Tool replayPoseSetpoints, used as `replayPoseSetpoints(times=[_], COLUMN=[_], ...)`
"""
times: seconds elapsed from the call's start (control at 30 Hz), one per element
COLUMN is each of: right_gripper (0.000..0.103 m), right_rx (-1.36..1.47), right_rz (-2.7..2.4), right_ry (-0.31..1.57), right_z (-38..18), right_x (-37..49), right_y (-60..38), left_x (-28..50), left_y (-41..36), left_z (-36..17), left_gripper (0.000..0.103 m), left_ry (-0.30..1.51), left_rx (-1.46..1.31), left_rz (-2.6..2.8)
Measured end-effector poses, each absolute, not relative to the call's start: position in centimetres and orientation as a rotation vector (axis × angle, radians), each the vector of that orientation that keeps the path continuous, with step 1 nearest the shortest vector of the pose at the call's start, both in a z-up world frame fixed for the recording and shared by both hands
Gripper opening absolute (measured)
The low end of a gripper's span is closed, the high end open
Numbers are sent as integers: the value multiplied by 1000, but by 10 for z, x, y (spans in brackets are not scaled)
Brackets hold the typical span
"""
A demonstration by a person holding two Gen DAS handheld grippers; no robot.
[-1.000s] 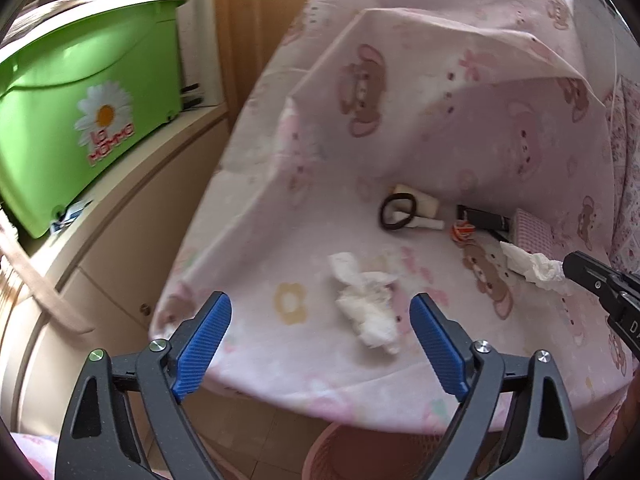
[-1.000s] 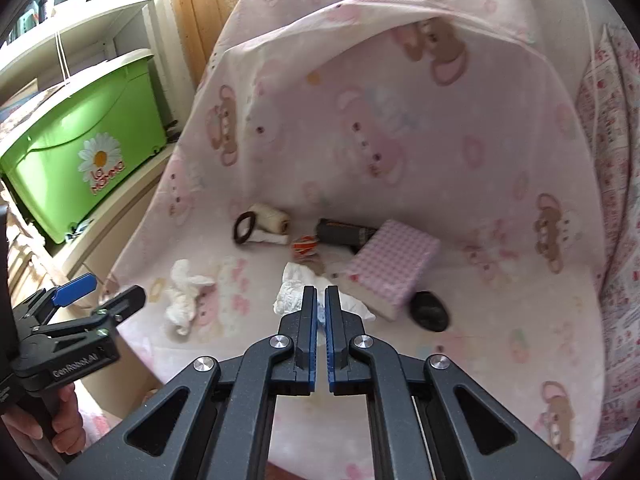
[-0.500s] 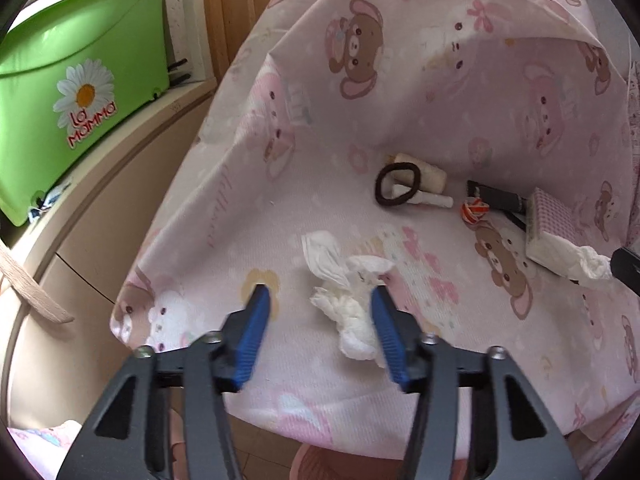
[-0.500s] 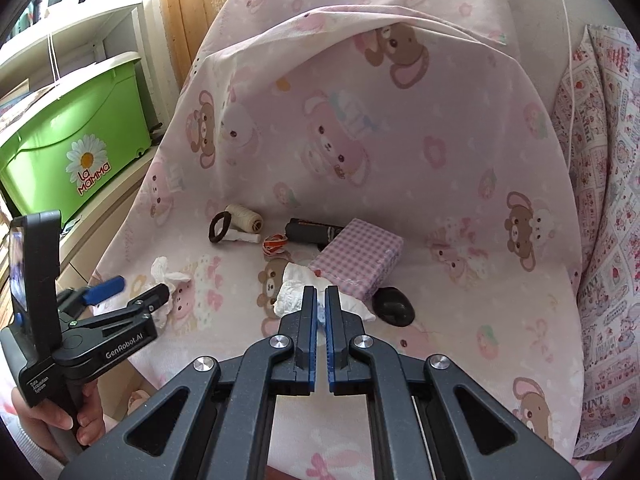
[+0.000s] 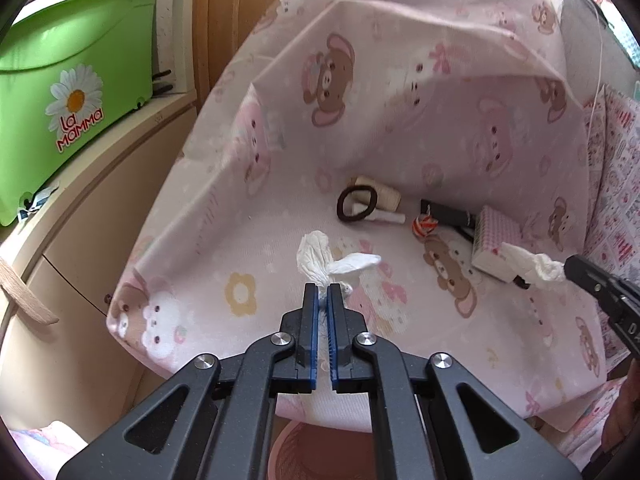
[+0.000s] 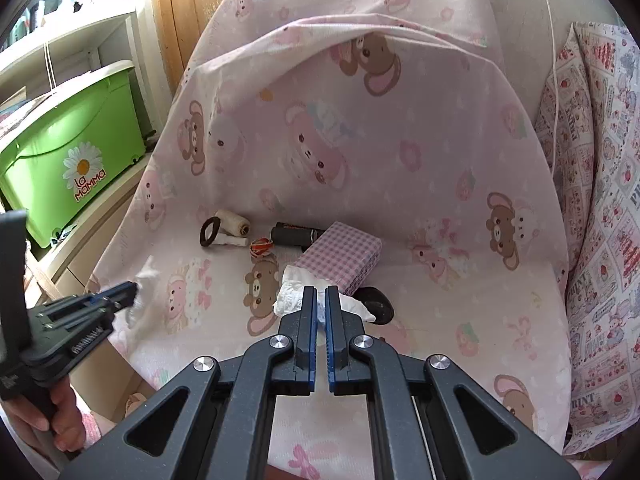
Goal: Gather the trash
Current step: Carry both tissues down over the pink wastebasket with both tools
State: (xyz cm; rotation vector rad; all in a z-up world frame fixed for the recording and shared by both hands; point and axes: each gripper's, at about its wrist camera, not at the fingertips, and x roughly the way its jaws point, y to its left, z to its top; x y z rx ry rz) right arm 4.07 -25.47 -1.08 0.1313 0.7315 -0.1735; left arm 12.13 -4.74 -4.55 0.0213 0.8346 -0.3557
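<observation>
A crumpled white tissue (image 5: pixel 320 258) lay near the front left corner of the pink bear-print sheet (image 5: pixel 400 128), and the left gripper (image 5: pixel 323 292) had just been closing on it: its blue pads were pressed together with the tissue's lower end pinched between them, two twisted ends sticking up past the tips. A second white tissue (image 6: pixel 292 294) was held the same way by the right gripper (image 6: pixel 321 296), whose jaws were fully closed on the paper, nearer the middle of the sheet's front edge. This tissue lay against the near corner of a pink checked box (image 6: pixel 342 254), with a black rounded object (image 6: pixel 378 304) just behind the gripper's right finger. Farther back on the sheet, in a loose row, sat a dark hair tie (image 5: pixel 356 204) leaning on a cream spool of thread (image 5: pixel 380 196), a small white roll (image 5: pixel 386 218) touching both, a red and orange bundle of rubber bands (image 5: pixel 425 226), and a black tube (image 5: pixel 446 212) next to the box. Beyond the sheet's left edge stood a green bin with a daisy label (image 5: pixel 76 92) on a cream cabinet (image 5: pixel 80 232). A pink basket (image 5: pixel 320 448) showed below the sheet's front edge. A hand (image 6: pixel 48 416) gripped the left tool's handle
</observation>
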Motion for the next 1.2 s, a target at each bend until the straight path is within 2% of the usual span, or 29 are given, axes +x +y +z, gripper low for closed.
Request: replayPoseSetpoints(times=[0.4,0.8,1.03,1.2], right_gripper=[4,4,5,5], right_rx=[289,167,114,106], right_rz=[-39,39,117,163], right_ry=[774,766,785,837], right_z=[-11,-1,1,-13], right_x=[36,11,-18,-30], right_y=[-260,-213,-186,-171], left_x=[104,70,55,57], left_y=[-24,-17,-24,-23], left_z=[-30,-24,-39,-60], left_gripper=[3,4,4,4], left_ry=[868,895,986,1116], left_rx=[-11,17,64,2], left_rz=[-393,-428,-476,-505])
